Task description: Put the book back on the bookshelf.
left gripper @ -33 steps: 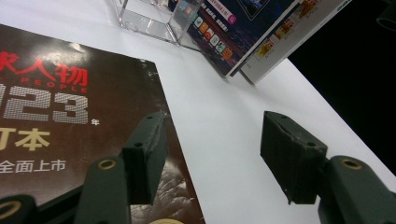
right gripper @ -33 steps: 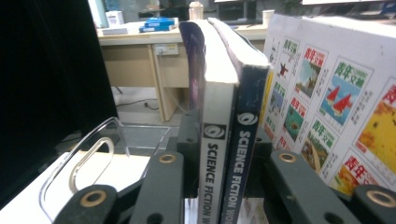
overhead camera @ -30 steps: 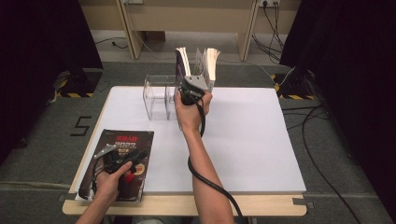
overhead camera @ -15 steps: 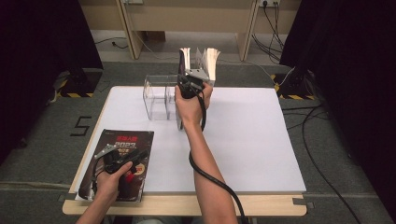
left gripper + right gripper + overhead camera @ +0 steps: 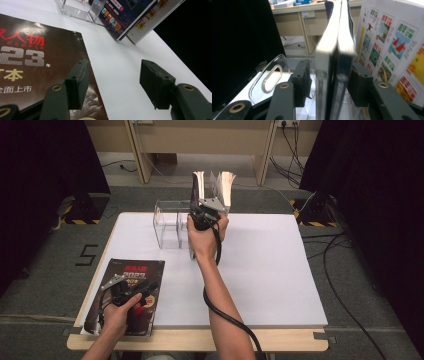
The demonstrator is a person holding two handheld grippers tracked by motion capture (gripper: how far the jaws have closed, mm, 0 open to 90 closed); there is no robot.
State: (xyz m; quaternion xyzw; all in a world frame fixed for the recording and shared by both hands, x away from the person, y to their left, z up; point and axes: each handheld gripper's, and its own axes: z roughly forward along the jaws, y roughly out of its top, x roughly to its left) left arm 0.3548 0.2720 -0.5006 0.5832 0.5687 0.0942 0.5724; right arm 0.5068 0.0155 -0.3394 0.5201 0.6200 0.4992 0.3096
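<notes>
white matte table (image 5: 260, 270): flat and broad, carrying everything below.
clear acrylic compartment rack (image 5: 170, 222): rigid, glossy, at the far edge; upright glossy-covered magazine (image 5: 334, 62) stands in it, beside a leaning white magazine with coloured picture tiles (image 5: 392, 45).
dark brown glossy magazine (image 5: 131, 292): lying flat at the near left corner.
right gripper (image 5: 329, 85): jaws have just been opening; the upright magazine sits between them with a gap at the left pad, so it looks released, placement likely done.
left gripper (image 5: 112, 82): jaws spread, empty, over the brown magazine's edge.
</notes>
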